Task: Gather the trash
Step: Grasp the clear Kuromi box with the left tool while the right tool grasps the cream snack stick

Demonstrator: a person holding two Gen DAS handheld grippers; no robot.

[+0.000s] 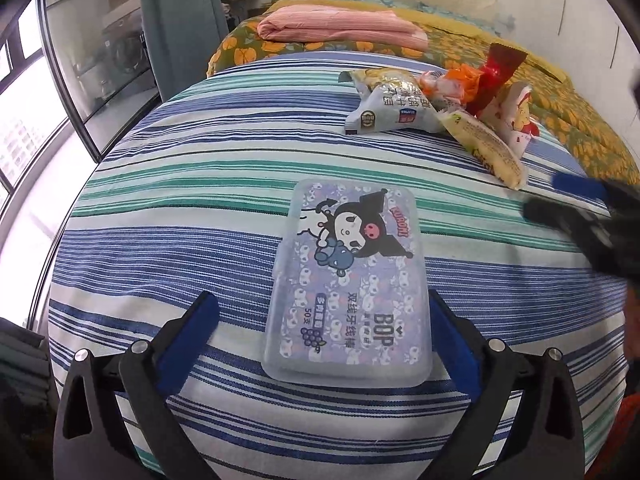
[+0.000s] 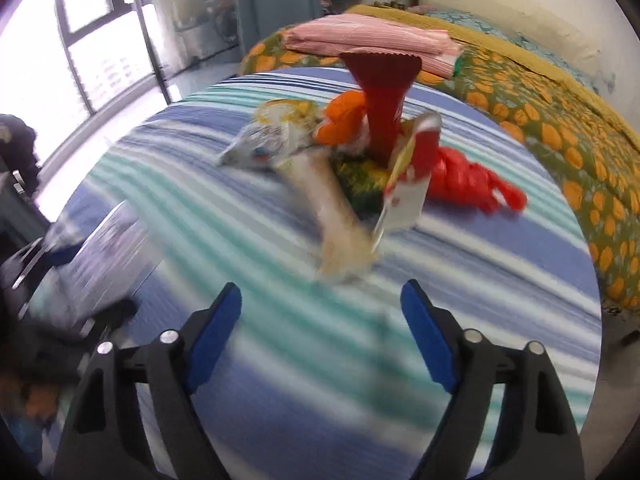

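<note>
Both sets of jaws stand wide, nothing held in either. Left gripper [image 1: 324,312] hangs low over the striped bedspread [image 1: 168,216], its blue pads [image 1: 456,344] spread to either side of the near end of a translucent dental floss pick box [image 1: 352,280] that lies flat on the cloth; the right pad sits just beside the box's edge, the left pad apart from it. Beyond the box, toward the far right, lies the trash: a heap of snack wrappers [image 1: 436,112], with a grey-white packet [image 1: 384,110] in front and a red wrapper [image 1: 500,68] sticking up.

Right gripper [image 2: 322,308] faces that same heap [image 2: 344,168], blurred in its own view, fingers [image 2: 212,340] spread just short of a pale long wrapper [image 2: 340,232]. A red plastic bag [image 2: 472,180] lies right of the pile. Behind, a folded pink blanket [image 2: 372,40] rests on the orange-flowered quilt [image 2: 560,136].
</note>
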